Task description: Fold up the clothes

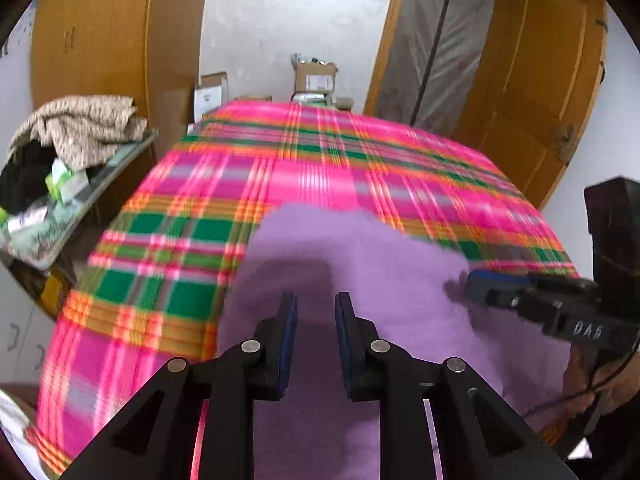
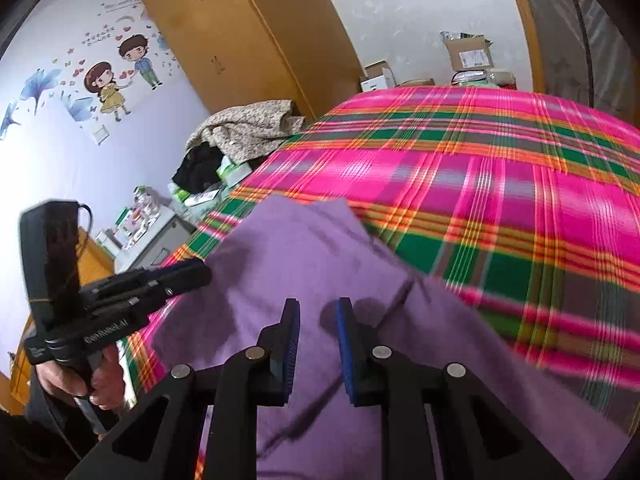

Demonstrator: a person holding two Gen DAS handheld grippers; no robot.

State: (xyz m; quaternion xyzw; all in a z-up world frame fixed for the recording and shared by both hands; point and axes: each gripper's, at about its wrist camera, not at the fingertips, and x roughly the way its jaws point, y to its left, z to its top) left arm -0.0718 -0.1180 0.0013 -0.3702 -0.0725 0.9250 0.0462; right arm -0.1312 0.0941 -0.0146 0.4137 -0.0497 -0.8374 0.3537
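Purple garment point(image 1: 360, 264) lies beneath both released tongs, left point(image 1: 316, 312) and right point(image 2: 318, 316).

Both wrist cameras look down, close, sharing the purple garment point(image 1: 360, 264).

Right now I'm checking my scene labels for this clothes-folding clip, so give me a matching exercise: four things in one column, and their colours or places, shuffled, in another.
Things:
1. garment
2. bed cover
3. wardrobe
4. cardboard box

Colours or places:
A. brown wood, against the wall
B. plain purple, lying on the bed below both grippers
C. pink, green and orange plaid
D. beyond the far end of the bed

Pairs: 1-B, 2-C, 3-A, 4-D
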